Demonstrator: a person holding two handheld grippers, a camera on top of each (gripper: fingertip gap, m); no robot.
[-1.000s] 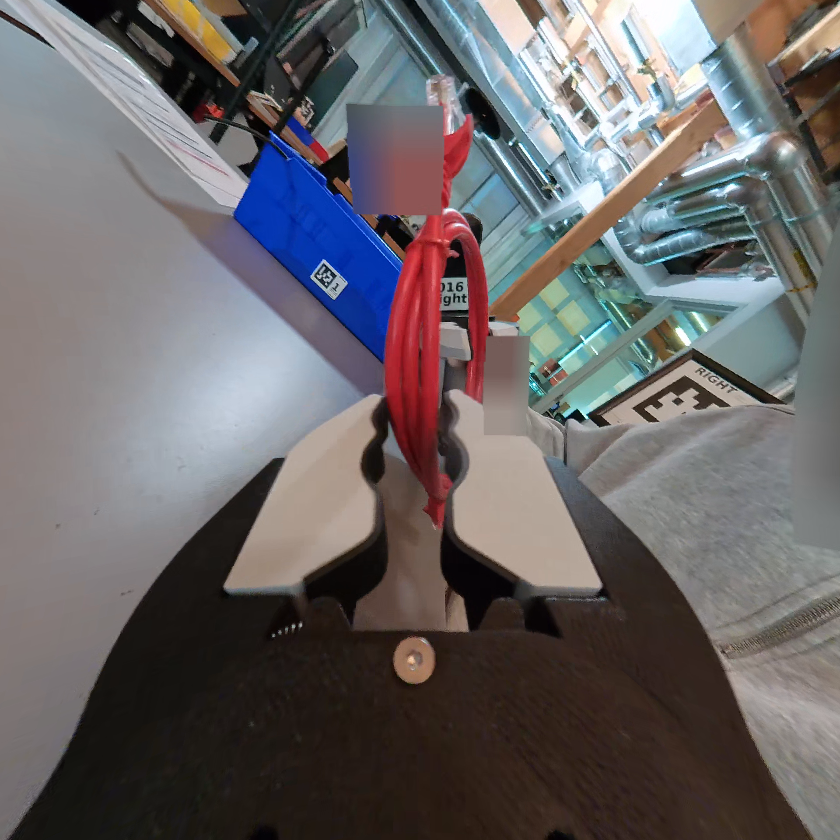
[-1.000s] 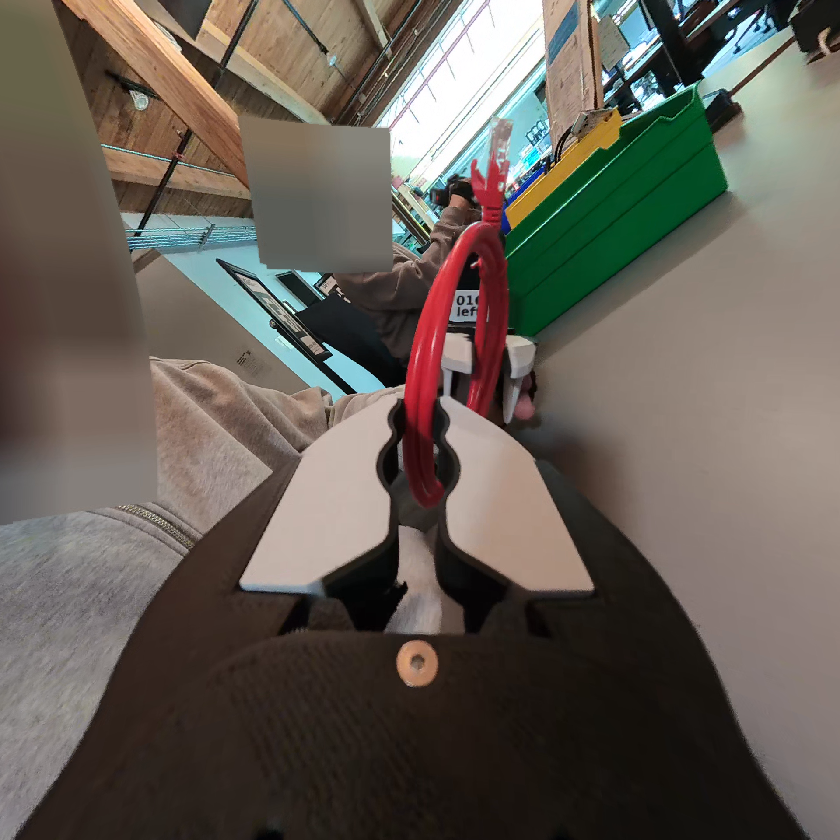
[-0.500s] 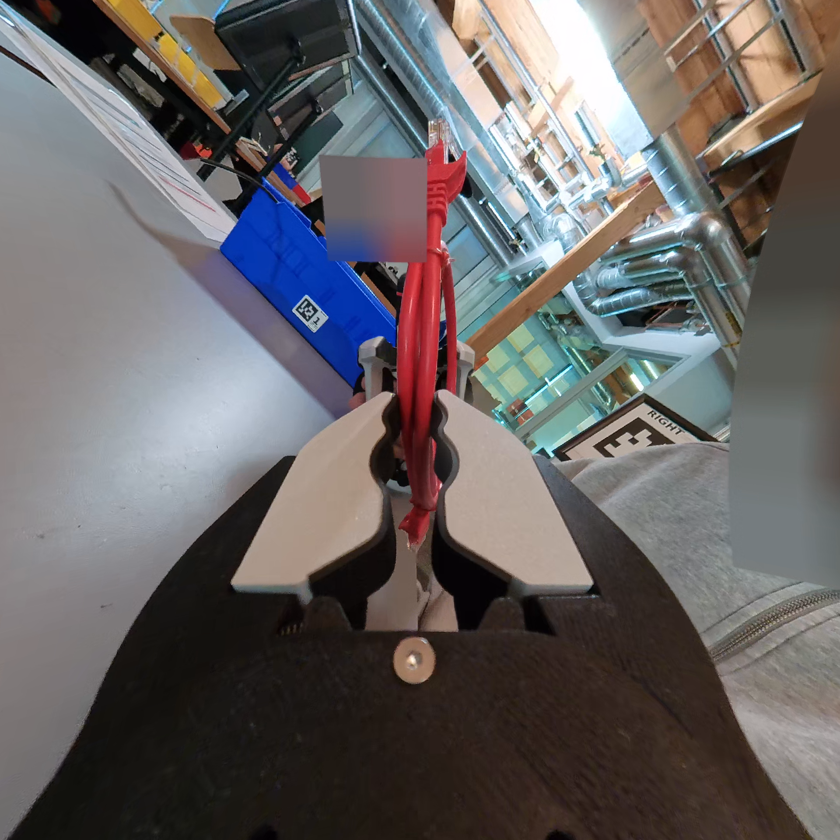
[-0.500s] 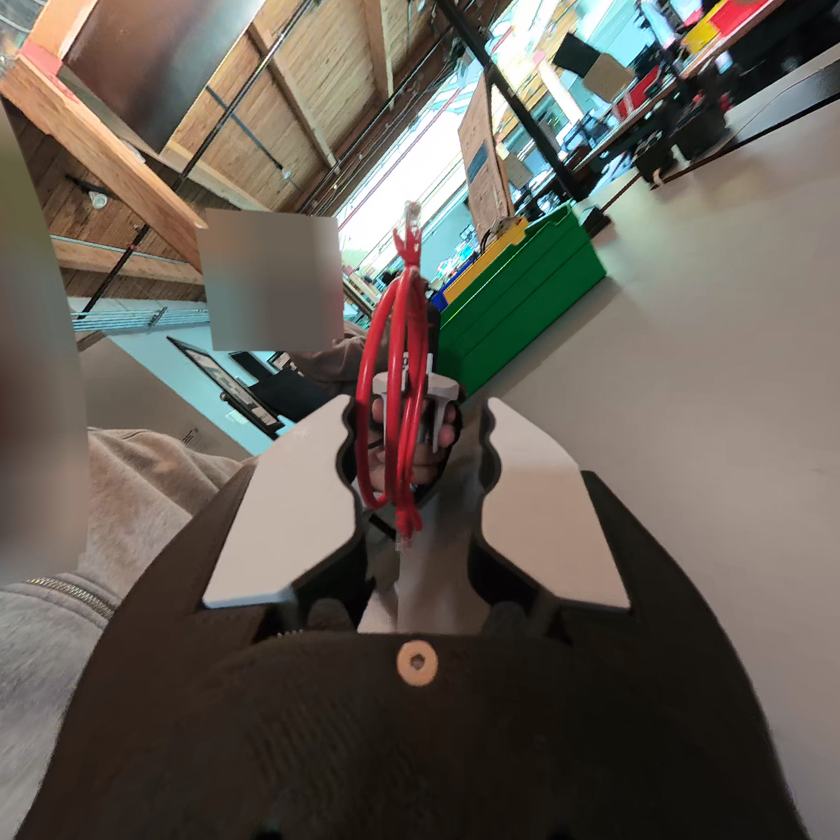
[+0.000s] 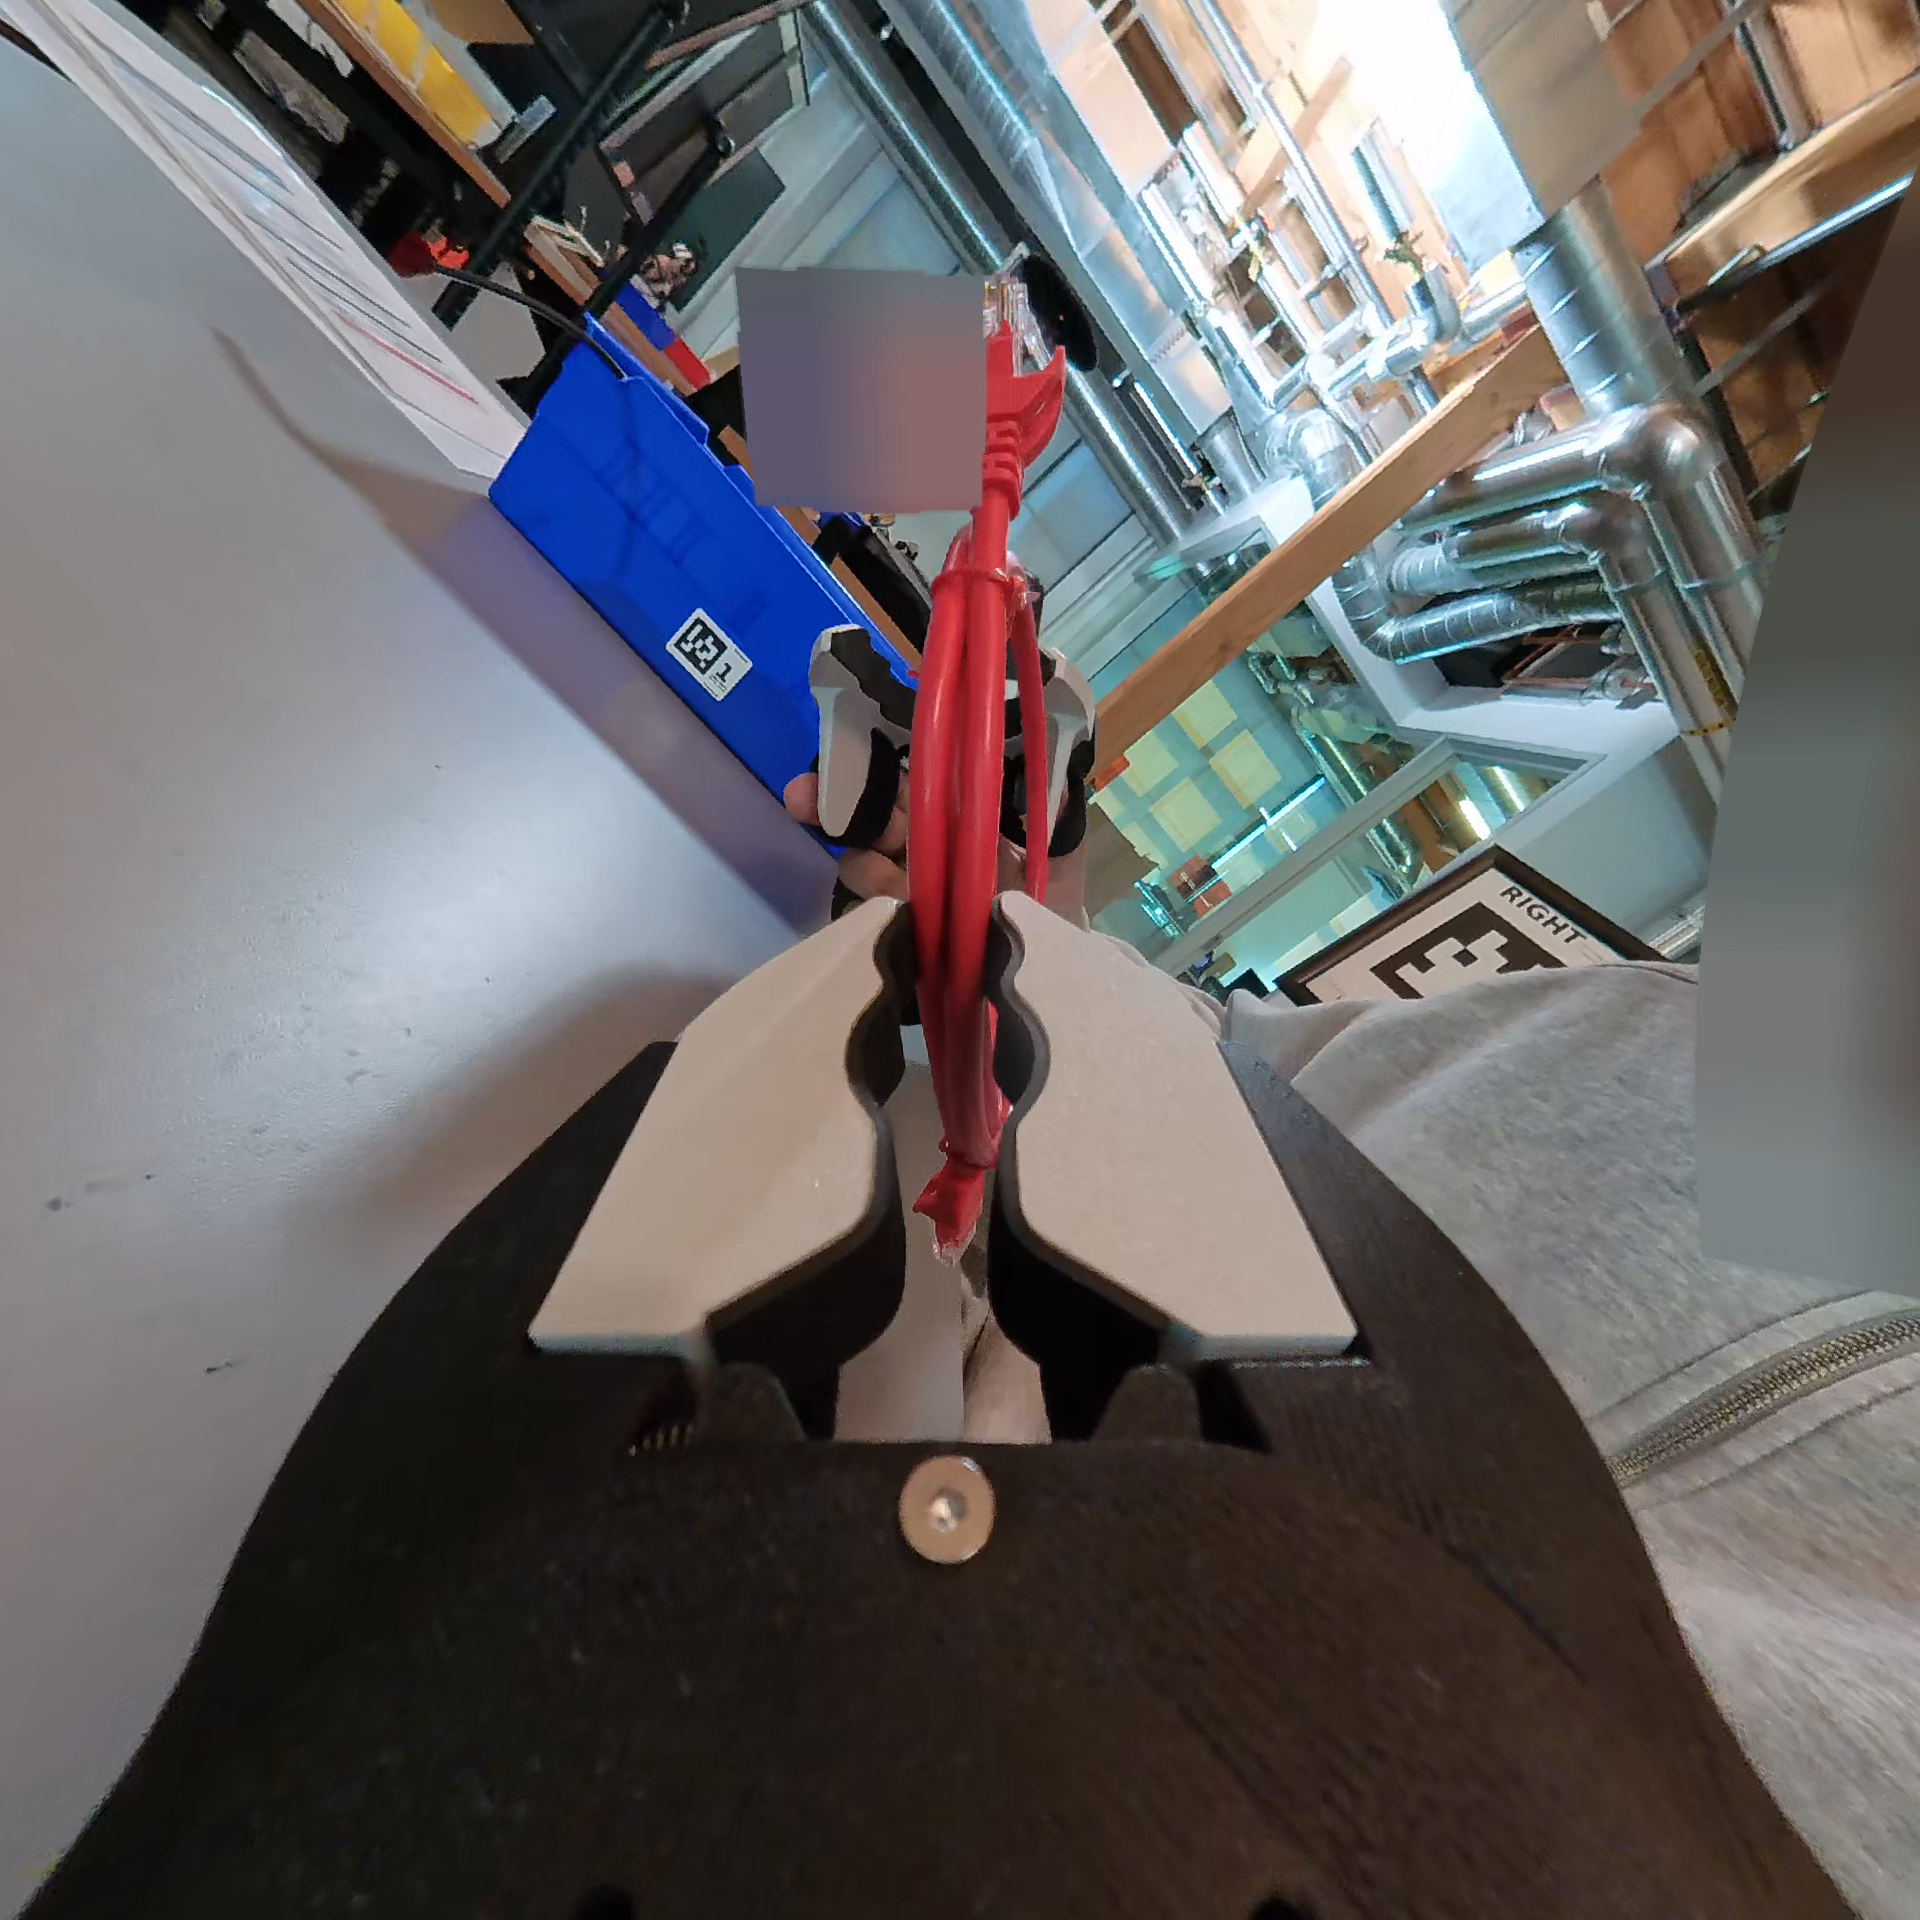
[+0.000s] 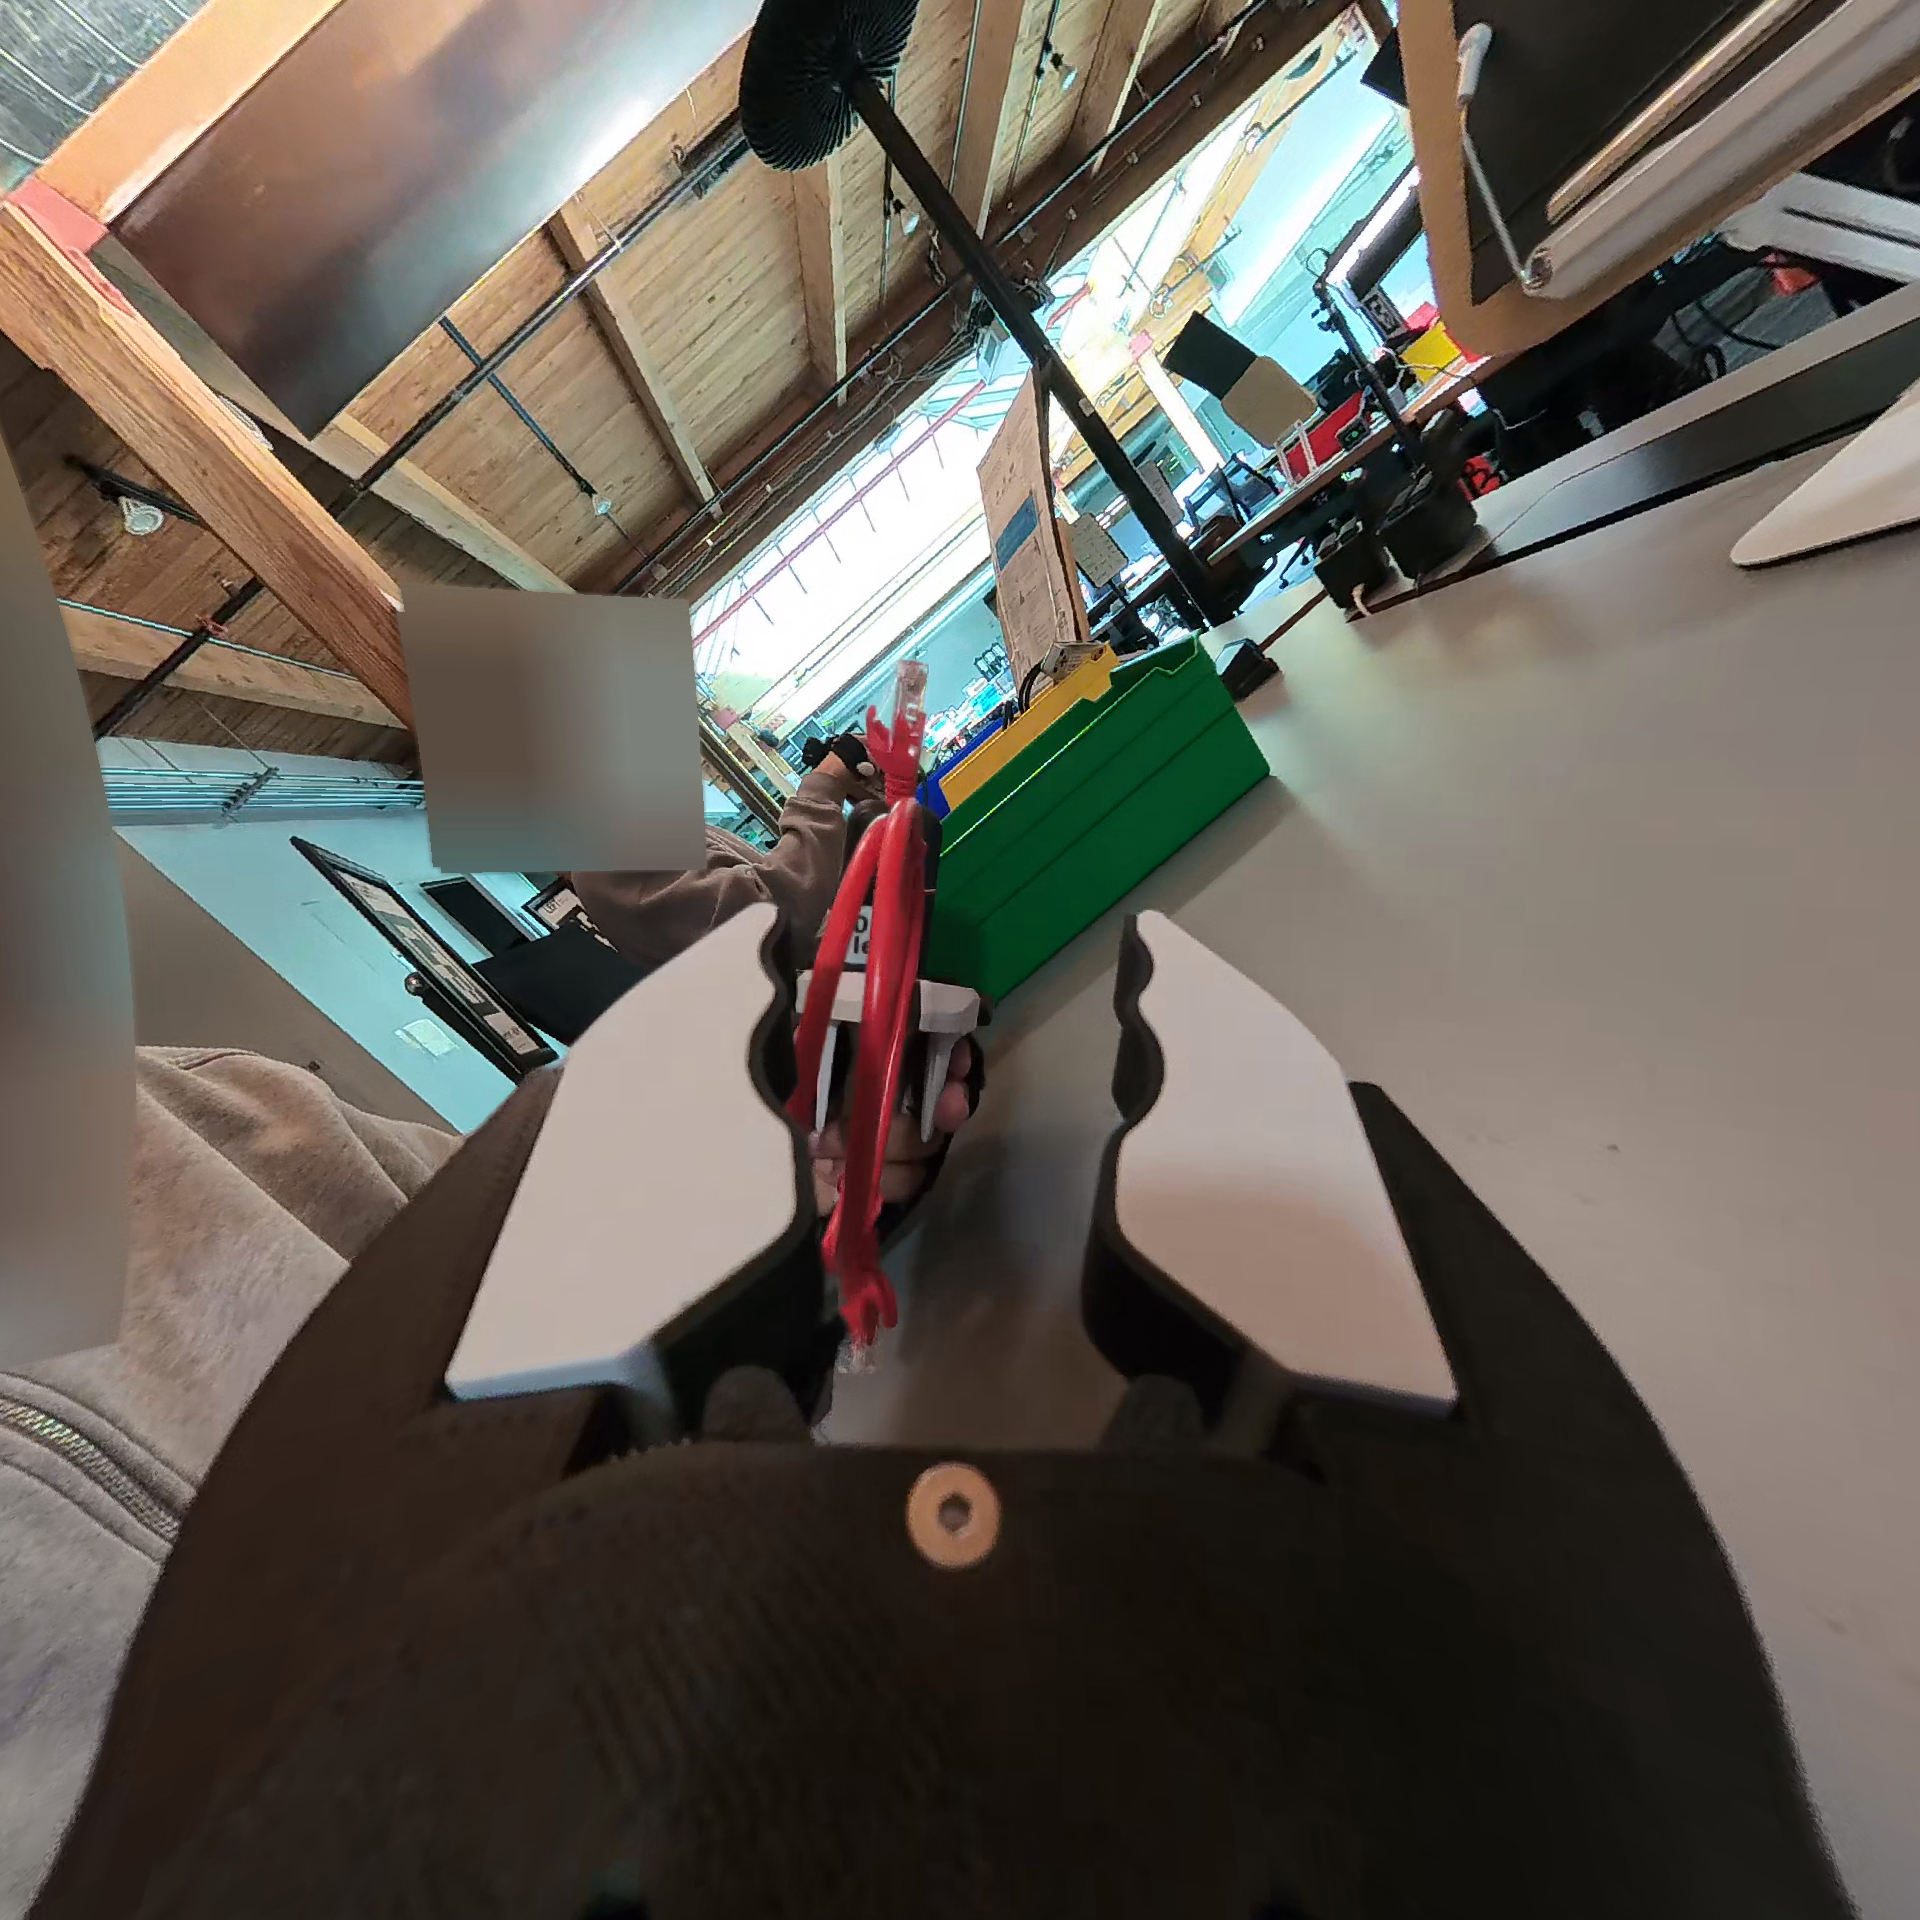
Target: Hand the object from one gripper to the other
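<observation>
A coiled red network cable [image 5: 961, 779], tied in a bundle, stands upright between the two grippers above the grey table [image 5: 260, 831]. My left gripper [image 5: 951, 914] is shut on the cable's lower half, and one plug end hangs down between the jaws. My right gripper [image 6: 951, 925] is open, and its jaws stand wide apart. In the right wrist view the cable [image 6: 883, 987] sits just inside the left jaw, apart from the right one. The left gripper [image 6: 883, 1091] shows behind it, holding it. In the left wrist view the right gripper's fingers [image 5: 844, 738] stand spread on either side of the cable.
A blue bin [image 5: 644, 540] stands at the table's far edge in the left wrist view. A green bin [image 6: 1101, 831] with a yellow one behind it stands on the table [image 6: 1558, 935] in the right wrist view. A person's grey sleeve [image 5: 1558, 1195] is close by. Left tips to right tips: about 11 cm.
Both grippers were shut on the cable a second ago. The right gripper has opened, let go and drawn back a little. The left gripper still holds the cable.
</observation>
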